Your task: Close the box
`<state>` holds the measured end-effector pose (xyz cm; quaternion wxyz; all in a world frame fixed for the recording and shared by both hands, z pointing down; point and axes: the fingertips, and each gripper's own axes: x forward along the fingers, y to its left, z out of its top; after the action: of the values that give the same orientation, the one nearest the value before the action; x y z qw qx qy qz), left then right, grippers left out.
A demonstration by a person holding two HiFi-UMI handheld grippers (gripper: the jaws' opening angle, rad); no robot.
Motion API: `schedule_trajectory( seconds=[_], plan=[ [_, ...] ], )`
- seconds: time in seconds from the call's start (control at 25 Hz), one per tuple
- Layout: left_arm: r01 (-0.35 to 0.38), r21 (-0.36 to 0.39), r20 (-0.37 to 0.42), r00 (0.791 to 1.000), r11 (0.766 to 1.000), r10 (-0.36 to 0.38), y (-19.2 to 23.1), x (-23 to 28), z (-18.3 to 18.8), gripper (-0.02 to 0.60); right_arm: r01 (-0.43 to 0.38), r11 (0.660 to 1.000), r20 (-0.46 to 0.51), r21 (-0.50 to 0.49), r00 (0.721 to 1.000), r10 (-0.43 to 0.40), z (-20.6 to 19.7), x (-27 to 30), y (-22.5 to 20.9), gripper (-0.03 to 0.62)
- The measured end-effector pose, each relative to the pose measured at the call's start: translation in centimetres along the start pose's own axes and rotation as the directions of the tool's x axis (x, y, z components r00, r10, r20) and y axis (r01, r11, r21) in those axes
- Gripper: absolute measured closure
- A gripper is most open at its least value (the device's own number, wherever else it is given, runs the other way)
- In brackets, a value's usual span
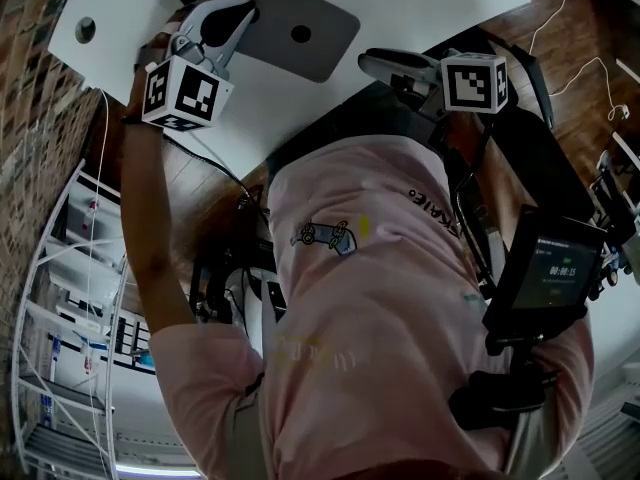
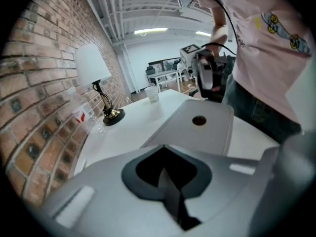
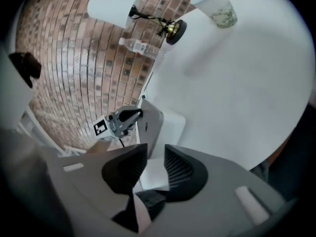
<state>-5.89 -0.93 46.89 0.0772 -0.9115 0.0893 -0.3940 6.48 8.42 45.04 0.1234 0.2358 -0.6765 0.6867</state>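
A grey box lid (image 1: 290, 18) with a round hole lies on the white table (image 1: 130, 8) at the top of the head view. My left gripper (image 1: 240, 13) reaches its left edge; its jaws look shut on that edge. In the left gripper view the lid (image 2: 207, 130) stretches away from the closed left gripper (image 2: 165, 149). My right gripper (image 1: 385, 65) hovers off the lid's right side, apart from it. The right gripper view shows the right gripper (image 3: 155, 154) open, nothing between its pads, the tilted lid (image 3: 150, 125) and a white box body (image 3: 173, 127) ahead.
A white-shaded lamp (image 3: 113, 9), a lying plastic bottle (image 3: 140, 47) and a cup (image 3: 217, 6) stand at the table's far side by the brick wall (image 2: 34, 98). A wire shelf rack (image 1: 60, 298) is at the left, a screen on a stand (image 1: 545, 268) at the right.
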Motion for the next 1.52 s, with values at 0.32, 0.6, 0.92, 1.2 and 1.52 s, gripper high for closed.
schedule_trajectory(
  seconds=[0.32,0.6,0.92,1.2,1.52],
  plan=[
    [-0.050,-0.032,0.031,0.998,0.998,0.051,0.3,-0.1,0.3,0.578,-0.006,0.240,-0.131,-0.971,0.852,-0.507,-4.2,3.1,-0.4,0.592],
    [-0.100,-0.112,0.101,0.989,0.989,0.112,1.9,-0.5,0.5,0.581,-0.205,-0.083,-0.099,-0.975,0.739,-0.666,-3.9,3.9,-2.7,0.592],
    [-0.139,-0.303,0.155,0.969,0.943,0.192,3.4,-1.1,0.9,0.581,-0.238,-0.097,-0.113,-0.966,0.733,-0.671,-3.9,3.6,-2.6,0.592],
    [-0.140,-0.313,0.167,0.966,0.939,0.199,3.2,-0.2,2.5,0.581,-0.231,-0.014,-0.150,-0.973,0.677,-0.721,-3.5,2.7,-5.1,0.592],
    [-0.130,-0.060,0.000,0.992,0.990,0.130,-1.6,-3.2,5.6,0.581,-0.036,-0.006,-0.022,-0.999,0.738,-0.674,0.2,-2.0,-0.7,0.592]
  ],
)
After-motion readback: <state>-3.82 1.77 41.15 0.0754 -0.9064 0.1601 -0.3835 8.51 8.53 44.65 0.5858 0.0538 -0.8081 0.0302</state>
